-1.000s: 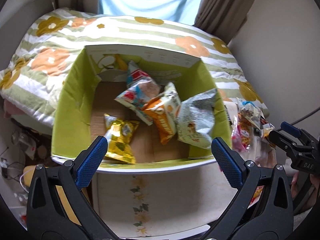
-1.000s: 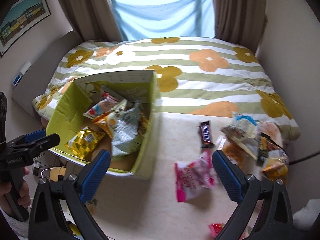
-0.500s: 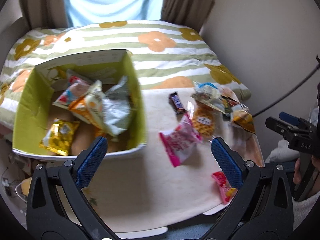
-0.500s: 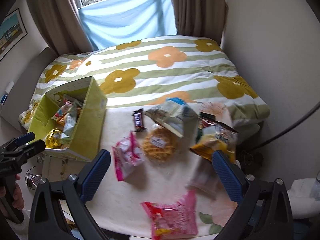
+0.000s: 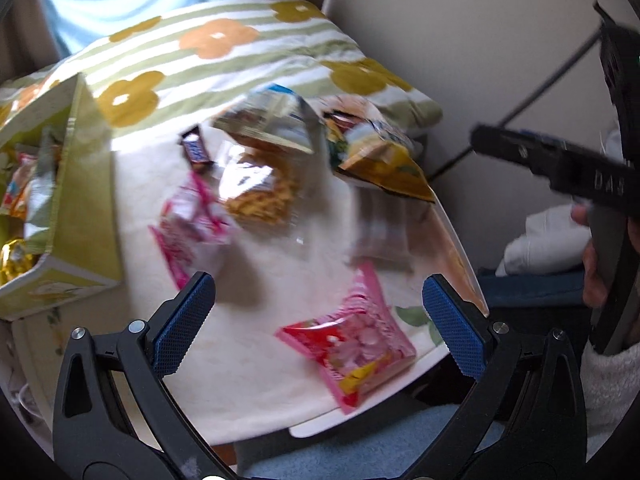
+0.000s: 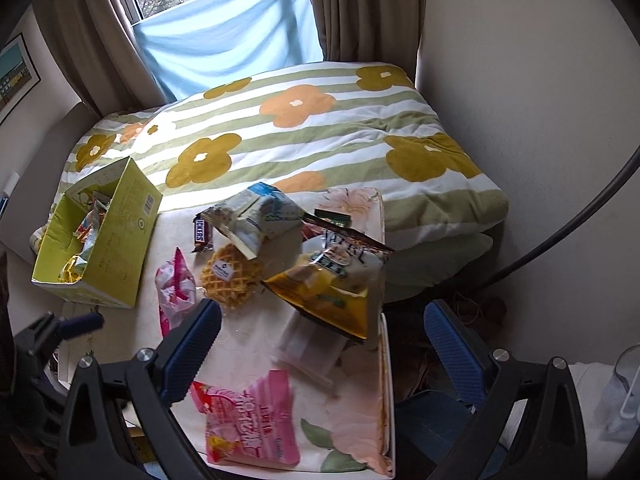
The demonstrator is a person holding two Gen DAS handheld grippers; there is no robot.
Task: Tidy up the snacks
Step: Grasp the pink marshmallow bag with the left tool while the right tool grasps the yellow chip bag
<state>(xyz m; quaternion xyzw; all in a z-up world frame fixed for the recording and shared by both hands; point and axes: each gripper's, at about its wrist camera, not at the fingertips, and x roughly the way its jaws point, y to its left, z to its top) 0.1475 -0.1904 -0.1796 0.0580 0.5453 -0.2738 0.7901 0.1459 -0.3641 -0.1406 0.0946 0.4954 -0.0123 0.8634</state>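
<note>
When I look through the left camera, my left gripper (image 5: 318, 320) is spread wide with nothing in it, above a pink crinkly candy bag (image 5: 352, 346) on the table. Through the right camera, my right gripper (image 6: 320, 344) is wide too, and the green cardboard box (image 6: 116, 252) of snacks sits far left.

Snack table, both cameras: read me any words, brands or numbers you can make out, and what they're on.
"ICKERS": chocolate bar wrapper; first letters hidden.
"DAS": side of the right tool, seen from the left camera.
Pink snack bag: large lettering, not legible.
Green box: barcode and print too small.
Yellow bag: lettering unclear.
</note>
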